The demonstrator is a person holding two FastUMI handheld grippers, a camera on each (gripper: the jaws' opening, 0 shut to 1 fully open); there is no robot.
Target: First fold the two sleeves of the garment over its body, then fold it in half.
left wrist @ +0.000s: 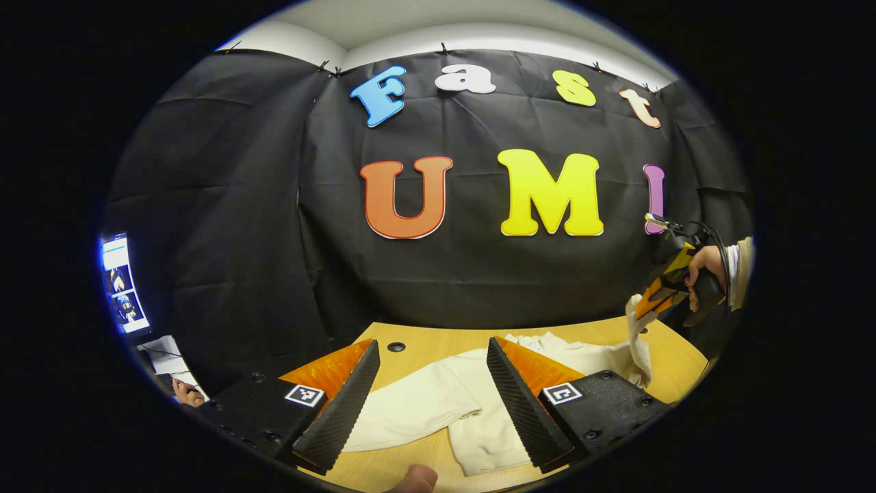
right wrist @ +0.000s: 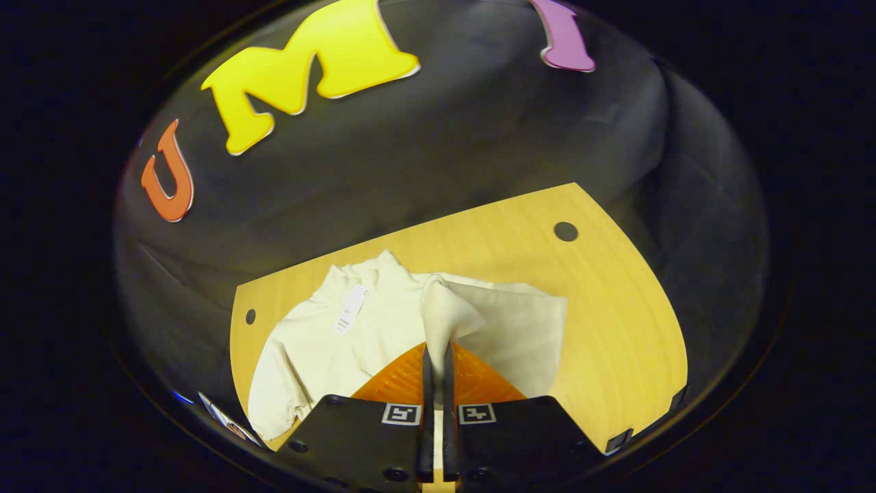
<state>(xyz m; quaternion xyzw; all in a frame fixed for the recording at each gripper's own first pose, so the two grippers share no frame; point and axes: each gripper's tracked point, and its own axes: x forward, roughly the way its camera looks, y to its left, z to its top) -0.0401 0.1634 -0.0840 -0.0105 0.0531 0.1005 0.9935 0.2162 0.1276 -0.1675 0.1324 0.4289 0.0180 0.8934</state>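
Cream fabric, a long-sleeved garment [right wrist: 356,329], is spread on the wooden table [right wrist: 616,308] at the centre of the right gripper view, with its collar and a white tag [right wrist: 352,308] toward the upper left of the cloth. One sleeve [right wrist: 445,315] is pinched between the pressed-together fingers of the right gripper [right wrist: 436,370] and is lifted off the table, so that it rises as a narrow fold at the lower middle of that frame. In the left gripper view the same gripper is seen at the right edge, held by a hand [left wrist: 705,267] and tilted downward, with cloth hanging from its tip. The step in hand is judged to be the first sleeve fold (the other sleeve [left wrist: 410,404] lies flat at the lower centre of the left gripper view). For a clean fold, the cuff should be carried across the body and laid flat before the grip is released; slack should be kept out so that no ridge is formed at the shoulder. The left gripper [left wrist: 431,404] is held low over the near edge of the garment, its jaws spread wide and holding nothing, and a fingertip [left wrist: 414,477] is visible at the bottom edge.
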